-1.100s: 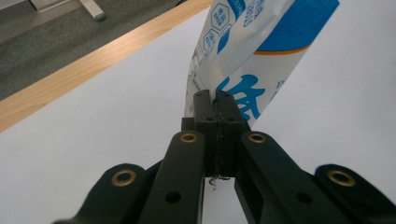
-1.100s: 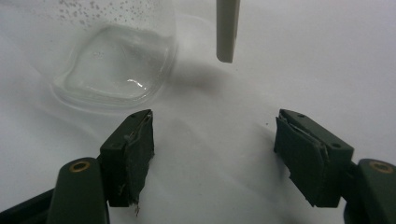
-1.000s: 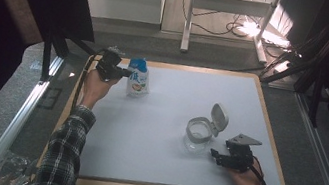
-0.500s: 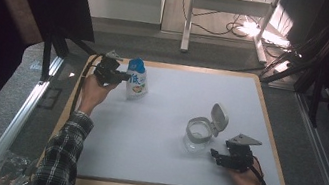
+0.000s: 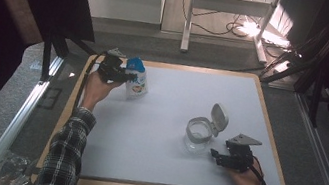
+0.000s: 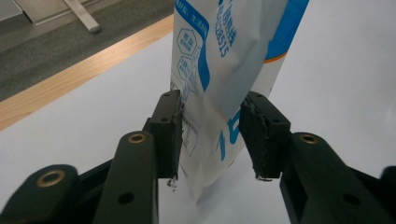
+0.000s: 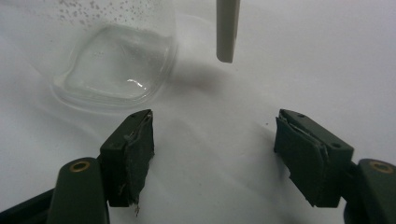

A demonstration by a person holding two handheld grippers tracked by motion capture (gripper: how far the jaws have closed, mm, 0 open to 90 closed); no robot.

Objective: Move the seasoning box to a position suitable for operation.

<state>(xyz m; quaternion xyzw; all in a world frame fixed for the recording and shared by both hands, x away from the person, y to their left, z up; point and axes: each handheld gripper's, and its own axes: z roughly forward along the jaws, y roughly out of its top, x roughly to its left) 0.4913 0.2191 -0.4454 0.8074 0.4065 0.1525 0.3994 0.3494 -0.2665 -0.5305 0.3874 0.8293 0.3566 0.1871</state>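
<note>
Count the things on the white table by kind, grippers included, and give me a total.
Blue and white pouch: 1
Clear jar with open flip lid: 1
Grippers: 2, the left gripper and the right gripper
Total: 4

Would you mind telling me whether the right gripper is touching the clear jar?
Apart. In the right gripper view, the right gripper has open jaws with bare table between them and the clear jar beyond. The high view shows a gap too.
</note>
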